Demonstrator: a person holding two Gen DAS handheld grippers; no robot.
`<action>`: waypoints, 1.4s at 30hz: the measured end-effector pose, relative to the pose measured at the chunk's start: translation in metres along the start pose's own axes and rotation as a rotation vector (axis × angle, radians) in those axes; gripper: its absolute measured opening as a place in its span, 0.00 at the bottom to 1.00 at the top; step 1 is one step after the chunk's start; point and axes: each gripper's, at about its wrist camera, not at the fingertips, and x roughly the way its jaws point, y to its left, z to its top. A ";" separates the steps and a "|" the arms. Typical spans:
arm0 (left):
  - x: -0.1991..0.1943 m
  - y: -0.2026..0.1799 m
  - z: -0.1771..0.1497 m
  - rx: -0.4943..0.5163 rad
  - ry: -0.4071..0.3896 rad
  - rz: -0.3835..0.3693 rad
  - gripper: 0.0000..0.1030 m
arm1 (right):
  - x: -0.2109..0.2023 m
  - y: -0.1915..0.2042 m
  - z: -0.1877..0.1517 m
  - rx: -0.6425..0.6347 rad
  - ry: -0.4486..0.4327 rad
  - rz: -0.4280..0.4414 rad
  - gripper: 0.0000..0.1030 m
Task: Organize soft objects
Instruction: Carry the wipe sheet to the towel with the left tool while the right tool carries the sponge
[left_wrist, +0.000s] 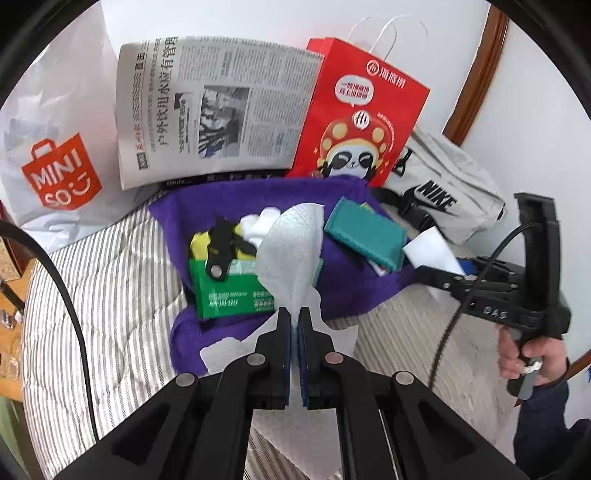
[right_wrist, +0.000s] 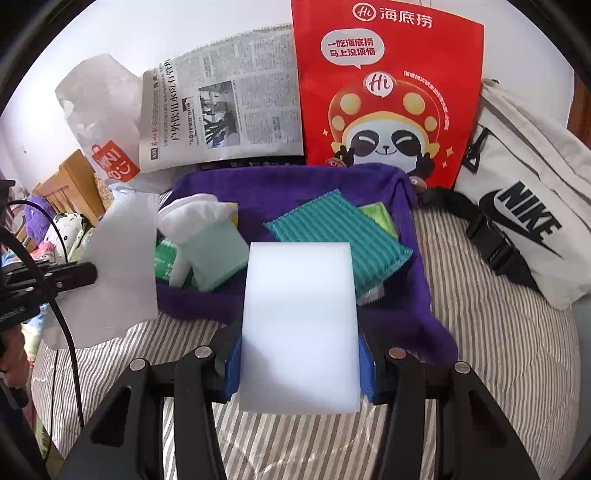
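Striped bed against a white wall, both hand-held grippers lifting soft things.

On the striped bed (right_wrist: 480, 332) lies a purple towel (right_wrist: 295, 181), backed by a newspaper (left_wrist: 218, 107), a red Haidilao bag (right_wrist: 388, 92), a MINISO bag (left_wrist: 61, 173) and a NIKE pouch (right_wrist: 528, 206). The right hand-held gripper (right_wrist: 299, 365) clamps a white sponge block (right_wrist: 299, 321) above the towel's near edge; the left hand-held gripper (left_wrist: 294, 328) is closed on a white tissue (left_wrist: 291, 247).

Both grippers are matte black linkages with round silver pivot pins and blue finger pads (left_wrist: 285, 343). The right gripper (left_wrist: 436, 275) carries raised "DAS" lettering and a trailing black cable (left_wrist: 448, 332). The hand (left_wrist: 532, 363) gripping it wears a dark navy sleeve (left_wrist: 543, 424).
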 end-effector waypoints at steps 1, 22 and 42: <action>0.000 -0.001 0.003 0.002 -0.003 -0.005 0.04 | 0.001 0.000 0.002 -0.001 -0.002 -0.001 0.48; 0.051 -0.013 0.062 0.031 0.009 -0.050 0.04 | 0.040 -0.040 0.045 0.009 0.025 -0.078 0.48; 0.120 0.013 0.082 -0.020 0.111 0.008 0.04 | 0.084 -0.041 0.049 -0.050 0.092 -0.073 0.48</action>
